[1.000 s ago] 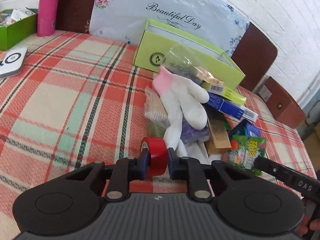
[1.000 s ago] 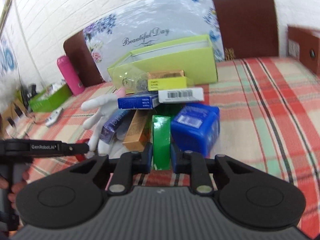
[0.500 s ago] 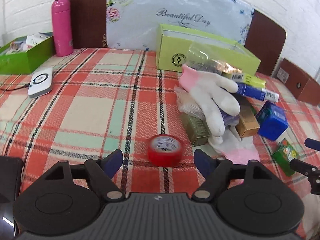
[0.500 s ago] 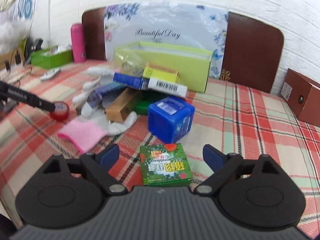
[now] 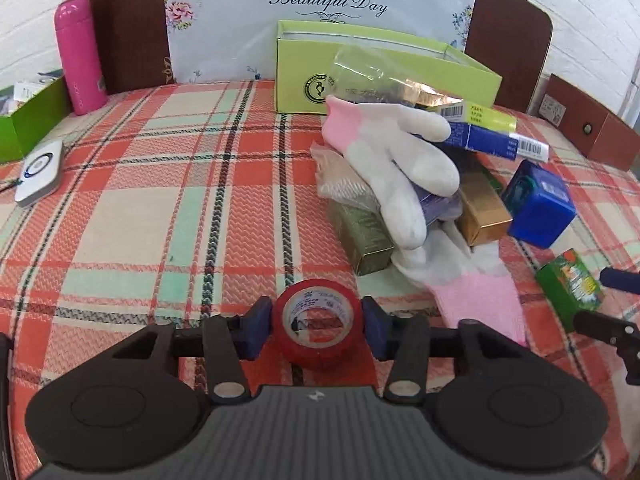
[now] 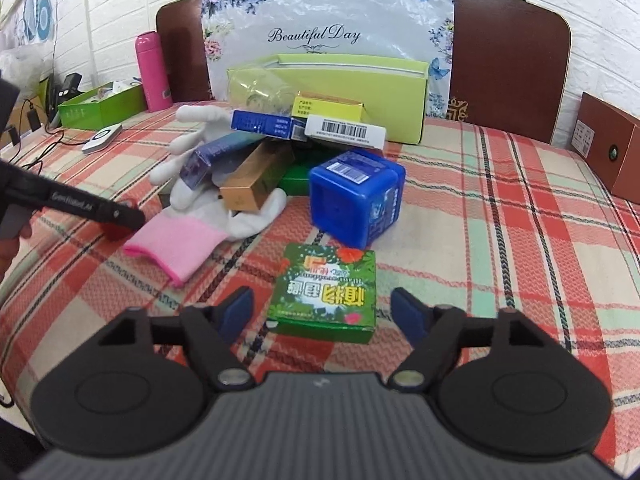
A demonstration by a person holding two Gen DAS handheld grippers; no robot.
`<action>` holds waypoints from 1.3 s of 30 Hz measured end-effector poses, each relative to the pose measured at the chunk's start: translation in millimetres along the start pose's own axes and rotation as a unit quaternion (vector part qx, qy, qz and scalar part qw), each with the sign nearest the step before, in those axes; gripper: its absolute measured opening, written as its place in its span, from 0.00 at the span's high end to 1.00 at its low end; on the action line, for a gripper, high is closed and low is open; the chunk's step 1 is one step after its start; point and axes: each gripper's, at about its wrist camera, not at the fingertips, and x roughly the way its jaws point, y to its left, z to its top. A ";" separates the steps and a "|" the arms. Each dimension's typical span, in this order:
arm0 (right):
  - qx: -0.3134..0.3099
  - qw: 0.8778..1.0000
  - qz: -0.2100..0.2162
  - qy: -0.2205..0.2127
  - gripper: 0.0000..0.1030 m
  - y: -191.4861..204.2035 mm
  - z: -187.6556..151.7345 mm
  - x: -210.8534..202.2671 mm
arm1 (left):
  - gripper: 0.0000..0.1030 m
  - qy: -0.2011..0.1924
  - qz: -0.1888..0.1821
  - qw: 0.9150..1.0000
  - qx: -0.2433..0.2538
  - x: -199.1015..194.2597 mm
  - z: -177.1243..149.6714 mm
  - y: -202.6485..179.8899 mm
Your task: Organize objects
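- Left gripper (image 5: 318, 322) is closed in on the red tape roll (image 5: 319, 322), one blue pad pressed to each side of it; the roll sits flat on the plaid tablecloth (image 5: 160, 200), its hole facing up.
- Whether the roll is lifted at all or only pinched where it rests, I can't quite tell from this low angle.
- Over to the right gripper (image 6: 323, 312): jaws spread wide, nothing between the pads touching them.
- The green box (image 6: 326, 290) lies flat on the cloth between those open fingers, apart from both, its printed face up.
- Just behind it stands the blue cube box (image 6: 356, 196), barcode label on top.
- Left of the cube comes the pile: a gold box (image 6: 250, 184), a purple box (image 6: 212, 156), and a long blue-and-white carton (image 6: 308, 128) lying across the top with a yellow carton (image 6: 326, 106) behind.
- A white glove with a pink cuff (image 6: 188, 236) spreads out from under the pile towards the camera; a second glove (image 5: 394, 160) is draped over the boxes.
- An olive-green box (image 5: 360, 236) pokes out at the near-left of the heap in the left view.
- At the back, an open lime-green box (image 6: 360, 80) stands in front of the "Beautiful Day" board (image 6: 316, 16).
- Far left: a pink flask (image 5: 78, 76) upright, and a white device (image 5: 40, 172) lying flat near the edge.
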 end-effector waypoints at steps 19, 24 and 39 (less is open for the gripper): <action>0.009 0.996 0.082 -0.042 0.42 -15.0 51.3 -46.5 | 0.53 -0.079 -0.065 0.995 0.015 -60.5 51.8 -8.6; -0.003 0.992 0.078 -0.099 0.42 -28.8 112.5 -48.8 | 0.53 -0.134 -0.086 0.986 0.041 -73.6 105.6 -23.4; -0.025 0.997 0.001 -0.078 0.42 -64.1 243.6 134.7 | 0.53 -0.121 -0.056 0.991 0.002 50.2 242.4 -24.9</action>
